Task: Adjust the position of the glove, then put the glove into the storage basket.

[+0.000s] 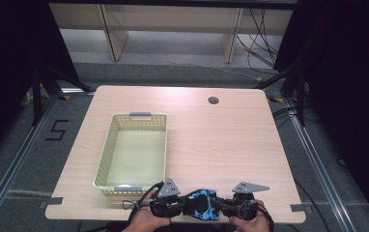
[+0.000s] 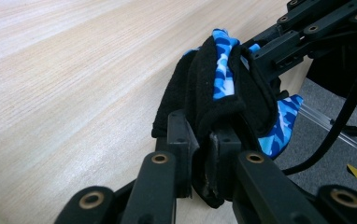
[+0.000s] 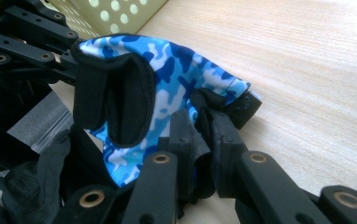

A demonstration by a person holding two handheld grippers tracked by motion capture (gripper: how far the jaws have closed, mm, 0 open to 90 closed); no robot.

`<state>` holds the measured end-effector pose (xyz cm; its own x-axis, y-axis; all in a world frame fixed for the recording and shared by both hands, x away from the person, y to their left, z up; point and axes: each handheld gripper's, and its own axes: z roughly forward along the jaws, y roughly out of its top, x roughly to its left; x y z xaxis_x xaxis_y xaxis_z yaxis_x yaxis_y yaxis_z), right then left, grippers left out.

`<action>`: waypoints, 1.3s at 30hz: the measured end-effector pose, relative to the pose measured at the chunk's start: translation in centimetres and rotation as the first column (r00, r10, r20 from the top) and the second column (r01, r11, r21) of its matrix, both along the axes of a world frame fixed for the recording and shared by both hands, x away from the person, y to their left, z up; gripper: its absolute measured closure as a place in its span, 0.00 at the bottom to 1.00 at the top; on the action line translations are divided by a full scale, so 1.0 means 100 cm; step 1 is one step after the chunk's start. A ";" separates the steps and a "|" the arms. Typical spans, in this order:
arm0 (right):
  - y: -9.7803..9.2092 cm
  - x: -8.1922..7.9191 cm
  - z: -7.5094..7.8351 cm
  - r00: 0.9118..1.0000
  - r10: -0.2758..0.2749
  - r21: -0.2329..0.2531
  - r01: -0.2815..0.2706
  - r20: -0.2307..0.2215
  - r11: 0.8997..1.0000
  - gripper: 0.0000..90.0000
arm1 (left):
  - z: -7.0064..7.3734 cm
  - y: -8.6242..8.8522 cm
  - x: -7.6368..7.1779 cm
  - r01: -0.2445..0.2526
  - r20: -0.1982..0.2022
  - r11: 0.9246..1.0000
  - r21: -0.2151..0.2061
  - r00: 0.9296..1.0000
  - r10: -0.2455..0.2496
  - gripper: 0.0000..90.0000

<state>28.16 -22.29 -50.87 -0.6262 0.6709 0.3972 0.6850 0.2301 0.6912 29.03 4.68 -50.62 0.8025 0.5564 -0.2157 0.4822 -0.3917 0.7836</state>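
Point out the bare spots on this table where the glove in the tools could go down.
Bare wood runs right of the yellow basket to the table edge, and behind it up to the cable hole. The basket's floor is free too. Crowded: the near edge, where the left tool and right tool clamp the glove.

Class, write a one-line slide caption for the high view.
Both grippers, left and right, pinch a blue camouflage glove beside a yellow basket.

Bench [image 1: 221,140] bare across centre and right of frame, open passage there; yellow basket [image 1: 106,150] blocks centre-left, standing just above the left tool [image 1: 185,205]
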 end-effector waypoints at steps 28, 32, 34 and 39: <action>0.027 -0.024 0.063 0.988 0.009 0.090 -0.023 0.153 0.996 0.91 | 0.058 0.043 -0.014 -0.010 0.056 0.996 -0.084 0.998 0.014 0.91; 0.038 -0.016 0.073 0.990 0.020 0.106 -0.035 0.139 0.994 0.91 | 0.068 0.055 -0.008 -0.007 0.064 0.997 -0.073 0.998 0.011 0.91; 0.042 -0.008 0.076 0.981 0.051 0.091 -0.069 0.188 0.994 0.91 | 0.070 0.060 -0.004 -0.005 0.066 0.996 -0.091 0.998 0.011 0.91; 0.055 -0.002 0.088 0.987 0.058 0.088 -0.072 0.150 0.993 0.91 | 0.075 0.073 0.003 -0.026 0.040 0.995 -0.095 0.999 0.030 0.91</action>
